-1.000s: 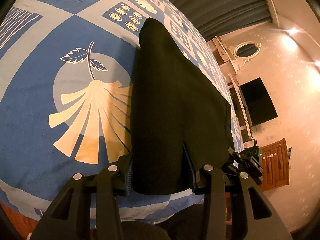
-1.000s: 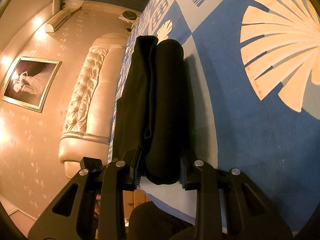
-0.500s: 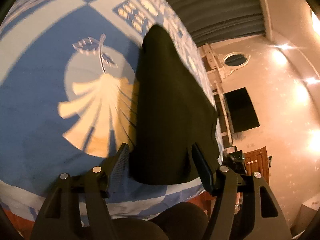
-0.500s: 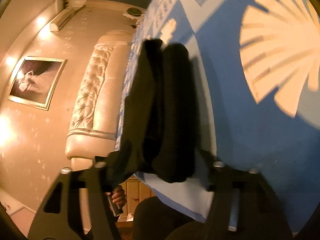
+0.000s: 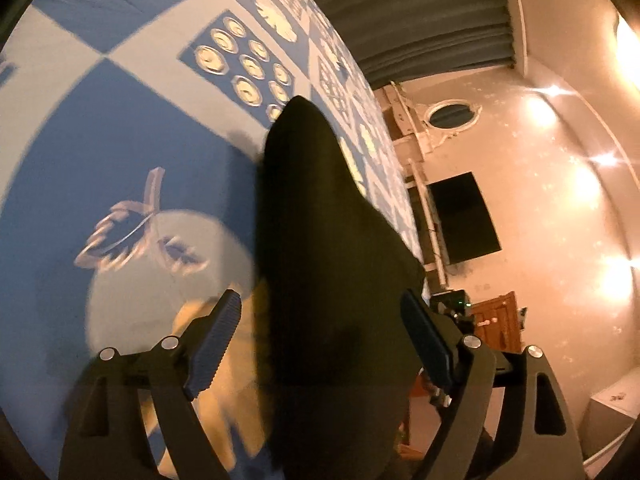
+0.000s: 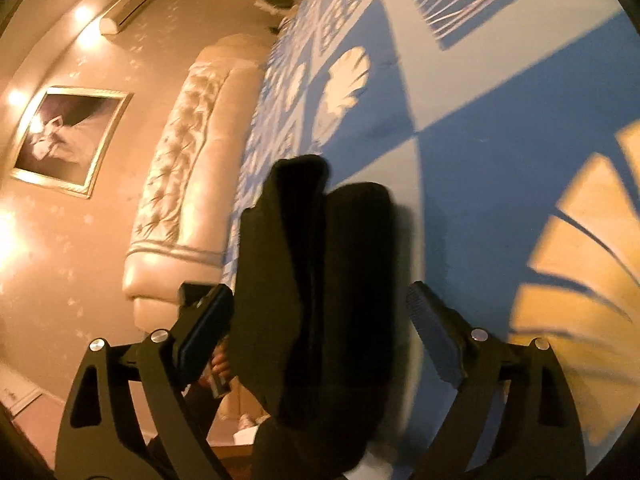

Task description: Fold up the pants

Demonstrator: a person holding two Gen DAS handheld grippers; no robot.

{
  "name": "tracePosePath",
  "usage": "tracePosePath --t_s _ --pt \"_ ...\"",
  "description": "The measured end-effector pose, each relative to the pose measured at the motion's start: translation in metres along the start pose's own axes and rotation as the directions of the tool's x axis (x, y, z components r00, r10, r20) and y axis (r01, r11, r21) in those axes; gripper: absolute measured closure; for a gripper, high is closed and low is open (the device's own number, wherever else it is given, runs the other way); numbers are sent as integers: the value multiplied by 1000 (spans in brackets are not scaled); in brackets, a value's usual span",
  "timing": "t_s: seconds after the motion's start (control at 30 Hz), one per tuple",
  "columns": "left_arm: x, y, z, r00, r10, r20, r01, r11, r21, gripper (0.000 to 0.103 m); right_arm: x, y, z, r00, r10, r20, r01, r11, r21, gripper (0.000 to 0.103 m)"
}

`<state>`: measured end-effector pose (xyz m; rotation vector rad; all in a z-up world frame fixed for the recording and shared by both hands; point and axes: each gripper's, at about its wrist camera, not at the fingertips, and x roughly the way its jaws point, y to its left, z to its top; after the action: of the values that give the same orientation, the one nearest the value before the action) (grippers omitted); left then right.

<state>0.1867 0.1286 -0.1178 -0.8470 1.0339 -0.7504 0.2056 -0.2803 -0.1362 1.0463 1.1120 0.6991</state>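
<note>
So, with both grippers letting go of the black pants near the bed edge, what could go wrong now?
1. The pants lie close to the edge of the bed; the near end may slide off.
2. The folded layers look thick and rounded, so they may spring open.
3. The left hand-held gripper and right hand-held gripper are opening, but cloth is between the jaws; pulling back could drag it.
</note>
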Motion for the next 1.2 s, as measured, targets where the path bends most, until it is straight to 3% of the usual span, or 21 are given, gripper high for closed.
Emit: tracePosePath --t_s 0.1,0.2,0.23,0.3,0.37,0.4,0.43,0.47,0.57,0.67,0.93,1.1,1.2 --pt "16 -7 9 998 -44 -47 46 998 41 22 9 3 5 998 11 -57 -13 999 -37 13" --pt "30 -12 13 995 -21 -100 31 994 102 22 14 7 5 996 -17 -85 11 997 -74 17" --pt "34 -12 13 993 -9 -119 24 993 120 22 16 9 4 995 -34 -90 26 996 -82 23" --pt "38 -13 12 991 4 -137 16 989 146 22 18 5 2 990 -89 -105 79 993 -90 57" --pt "42 -17 10 989 36 -146 -7 982 190 23 16 -3 2 993 -61 -99 54 996 -70 64" --pt "43 -19 8 988 57 -147 -25 977 213 30 15 -5 1 995 -47 -93 41 997 -65 67" --pt "45 -21 6 985 89 -149 -51 969 242 44 14 -7 -1 996 -34 -86 29 998 -59 69" --pt "48 -22 3 980 125 -157 -78 959 273 48 13 -8 -1 997 -28 -78 23 998 -54 72" --pt "47 -17 4 983 107 -146 -64 961 268 59 12 -10 -4 998 -10 -60 6 999 -53 76" --pt "45 -13 1 988 77 -134 -40 964 262 65 10 -13 -3 998 10 -58 -13 999 -52 77" --pt "43 -8 2 989 28 -143 9 968 252 64 7 -20 -1 997 48 -64 -51 998 -47 74" --pt "37 -4 12 988 -29 -155 59 979 193 52 0 -17 -2 992 119 -45 -122 990 -71 51" --pt "35 -7 14 987 -61 -151 90 976 196 40 -3 -9 -3 994 98 -40 -102 989 -110 41"
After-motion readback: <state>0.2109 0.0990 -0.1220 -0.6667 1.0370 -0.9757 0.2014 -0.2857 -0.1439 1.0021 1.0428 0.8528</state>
